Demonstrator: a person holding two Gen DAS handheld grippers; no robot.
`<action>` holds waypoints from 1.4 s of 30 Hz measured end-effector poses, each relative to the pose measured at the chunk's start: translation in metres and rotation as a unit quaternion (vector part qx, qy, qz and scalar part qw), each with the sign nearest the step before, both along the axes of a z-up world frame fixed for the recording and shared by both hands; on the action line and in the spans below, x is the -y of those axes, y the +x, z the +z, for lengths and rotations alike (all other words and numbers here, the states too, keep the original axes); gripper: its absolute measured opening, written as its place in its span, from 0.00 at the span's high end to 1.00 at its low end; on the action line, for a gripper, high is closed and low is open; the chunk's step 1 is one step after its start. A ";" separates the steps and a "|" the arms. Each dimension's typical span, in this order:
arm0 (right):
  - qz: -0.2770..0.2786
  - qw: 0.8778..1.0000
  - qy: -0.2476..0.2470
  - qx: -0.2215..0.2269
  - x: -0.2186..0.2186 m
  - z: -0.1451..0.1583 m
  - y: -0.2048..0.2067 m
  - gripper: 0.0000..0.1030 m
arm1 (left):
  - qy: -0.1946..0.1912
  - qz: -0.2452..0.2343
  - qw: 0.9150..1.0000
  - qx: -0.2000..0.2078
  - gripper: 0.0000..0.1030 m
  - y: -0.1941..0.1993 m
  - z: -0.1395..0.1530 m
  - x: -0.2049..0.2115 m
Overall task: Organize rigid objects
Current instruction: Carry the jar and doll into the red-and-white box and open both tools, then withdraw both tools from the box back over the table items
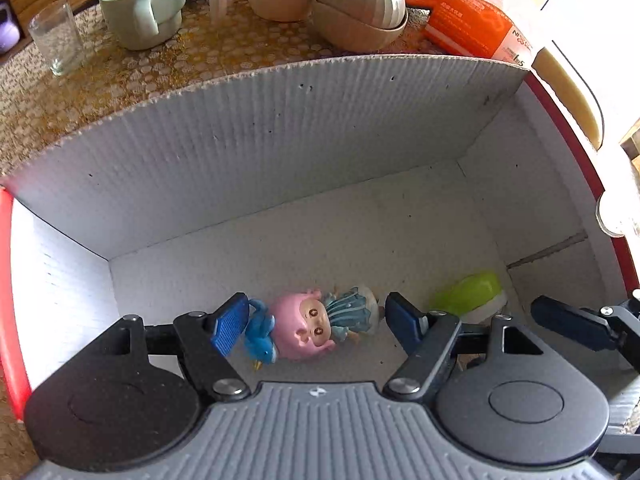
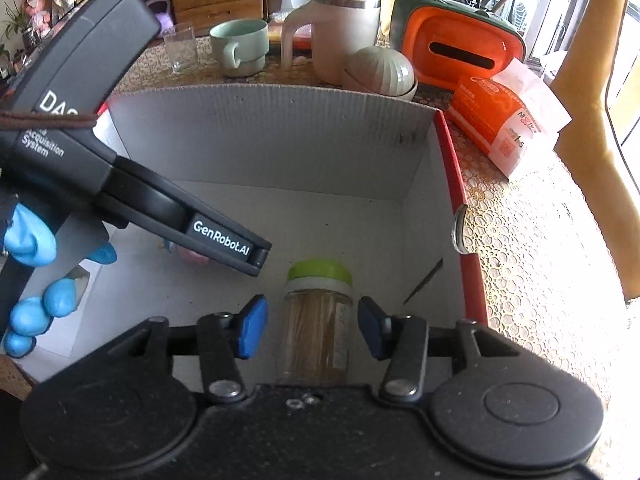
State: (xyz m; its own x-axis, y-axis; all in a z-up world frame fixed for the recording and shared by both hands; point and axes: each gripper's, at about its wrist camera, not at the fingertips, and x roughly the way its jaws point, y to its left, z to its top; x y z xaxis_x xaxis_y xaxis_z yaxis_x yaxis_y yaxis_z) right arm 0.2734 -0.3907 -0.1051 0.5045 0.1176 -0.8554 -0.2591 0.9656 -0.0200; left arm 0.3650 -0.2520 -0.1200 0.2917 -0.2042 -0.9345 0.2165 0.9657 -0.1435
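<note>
A white cardboard box [image 1: 280,152] with red outer walls takes up both views. On its floor lies a doll [image 1: 316,326] with pink hair and a blue dress, and a small blue bird toy [image 1: 260,334] is at its head. My left gripper [image 1: 316,326] is open and straddles both toys. Its left pad is close to the bird, and a gap shows on the right. A clear jar [image 2: 318,320] with a green lid stands inside the box. My right gripper [image 2: 312,330] is open around the jar, with a narrow gap at each pad.
Beyond the box, on a patterned cloth, stand a glass [image 2: 181,49], a mint mug [image 2: 240,46], a beige jug [image 2: 340,36], a ribbed lidded bowl [image 2: 382,70], an orange tissue holder [image 2: 460,48] and an orange packet [image 2: 500,128]. A blue-gloved hand [image 2: 32,236] holds the left tool.
</note>
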 end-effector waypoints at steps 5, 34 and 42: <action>-0.007 1.000 0.015 0.007 0.003 0.003 -0.007 0.44 | -0.014 0.004 1.000 0.020 0.27 -0.005 0.014 -0.004; 0.001 0.982 0.102 0.160 -0.038 0.083 -0.098 0.09 | -0.089 0.014 0.979 0.184 0.27 -0.138 0.129 -0.109; 0.014 0.975 0.135 0.175 -0.066 0.091 -0.114 0.08 | -0.079 0.030 0.973 0.215 0.25 -0.178 0.138 -0.153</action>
State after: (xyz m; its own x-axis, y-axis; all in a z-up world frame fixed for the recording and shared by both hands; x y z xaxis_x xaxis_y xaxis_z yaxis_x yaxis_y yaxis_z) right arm 0.1593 -0.3246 -0.0145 0.7534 0.3335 -0.5668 -0.3089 0.9403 0.1426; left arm 0.1872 -0.0992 0.0180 0.6650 -0.3057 -0.6814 0.2333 0.9517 -0.1993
